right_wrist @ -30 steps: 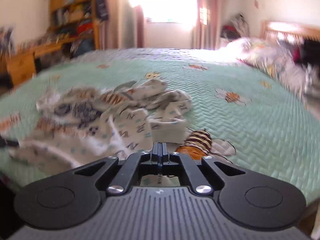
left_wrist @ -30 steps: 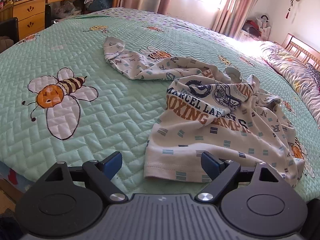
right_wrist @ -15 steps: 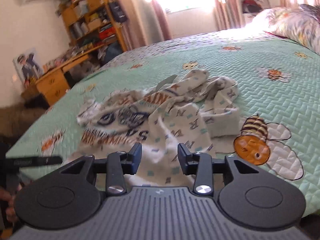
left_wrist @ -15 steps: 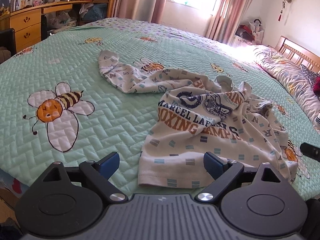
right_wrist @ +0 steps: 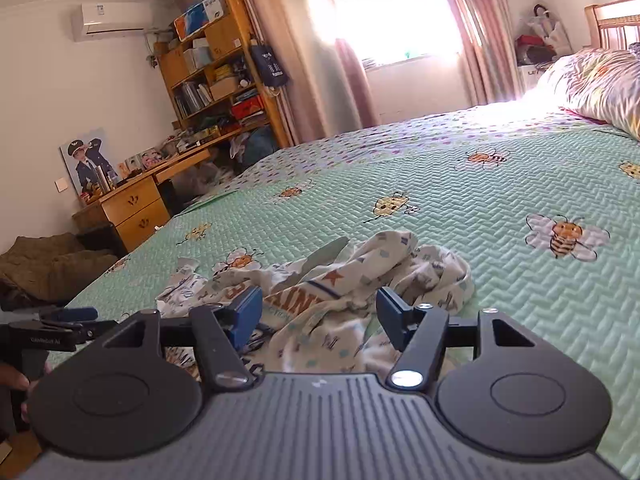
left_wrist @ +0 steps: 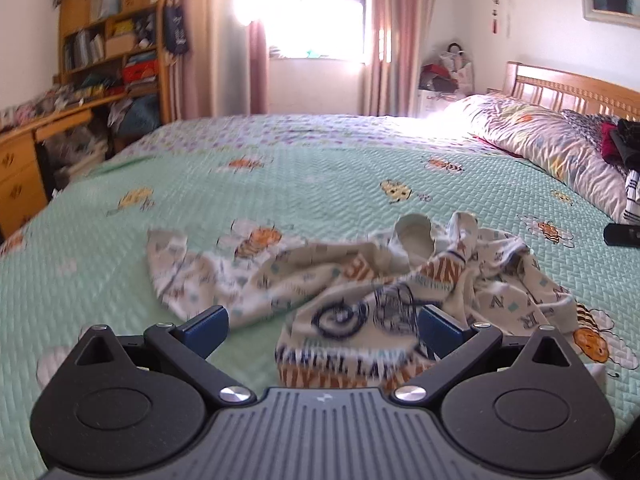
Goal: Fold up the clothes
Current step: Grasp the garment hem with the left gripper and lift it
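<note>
While both jaws open, left gripper (left_wrist: 322,326) and right gripper (right_wrist: 318,312) hold nothing.

Soft, crumpled printed cotton-like cloth for the T-shirt (left_wrist: 360,280), matt quilted fabric on the green bedspread (right_wrist: 500,280), varnished yellow wood in the desk (right_wrist: 132,212), matt black plastic on the right gripper (right_wrist: 318,312).

Home bedroom: quilted bed (left_wrist: 320,184), pillow (left_wrist: 540,140), cluttered bookshelf (right_wrist: 216,76), curtains (left_wrist: 256,40).

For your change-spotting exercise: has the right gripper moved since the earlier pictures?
Yes. The right gripper has backed away and risen: the shirt sits farther ahead on the bedspread.
</note>
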A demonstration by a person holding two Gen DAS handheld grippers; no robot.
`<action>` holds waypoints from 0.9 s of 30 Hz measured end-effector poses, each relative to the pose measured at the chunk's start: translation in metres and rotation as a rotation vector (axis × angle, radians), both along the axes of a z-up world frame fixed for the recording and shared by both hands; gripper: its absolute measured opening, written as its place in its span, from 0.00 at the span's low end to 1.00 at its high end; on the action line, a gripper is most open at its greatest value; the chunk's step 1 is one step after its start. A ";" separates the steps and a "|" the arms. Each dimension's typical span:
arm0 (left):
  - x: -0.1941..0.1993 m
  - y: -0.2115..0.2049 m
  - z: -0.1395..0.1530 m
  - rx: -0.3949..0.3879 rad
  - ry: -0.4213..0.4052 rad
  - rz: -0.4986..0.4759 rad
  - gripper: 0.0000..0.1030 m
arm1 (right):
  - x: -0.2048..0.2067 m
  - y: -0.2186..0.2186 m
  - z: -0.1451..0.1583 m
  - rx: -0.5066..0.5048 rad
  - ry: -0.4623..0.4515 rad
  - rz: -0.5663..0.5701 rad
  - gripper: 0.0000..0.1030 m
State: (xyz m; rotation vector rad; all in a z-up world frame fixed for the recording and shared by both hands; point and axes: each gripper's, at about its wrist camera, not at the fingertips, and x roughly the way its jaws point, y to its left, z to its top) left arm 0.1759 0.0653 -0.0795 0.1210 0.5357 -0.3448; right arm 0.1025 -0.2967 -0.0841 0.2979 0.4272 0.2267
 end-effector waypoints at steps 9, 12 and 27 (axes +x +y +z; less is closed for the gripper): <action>0.067 -0.072 -0.025 0.524 -0.248 -0.262 0.97 | 0.016 0.010 -0.007 0.081 -0.029 0.018 0.66; 0.084 -0.088 -0.042 0.630 -0.288 -0.441 0.97 | 0.006 0.019 -0.023 0.093 -0.027 0.009 0.66; 0.190 -0.112 -0.084 0.648 -0.084 -0.601 0.93 | 0.007 0.005 -0.093 0.275 0.114 -0.094 0.67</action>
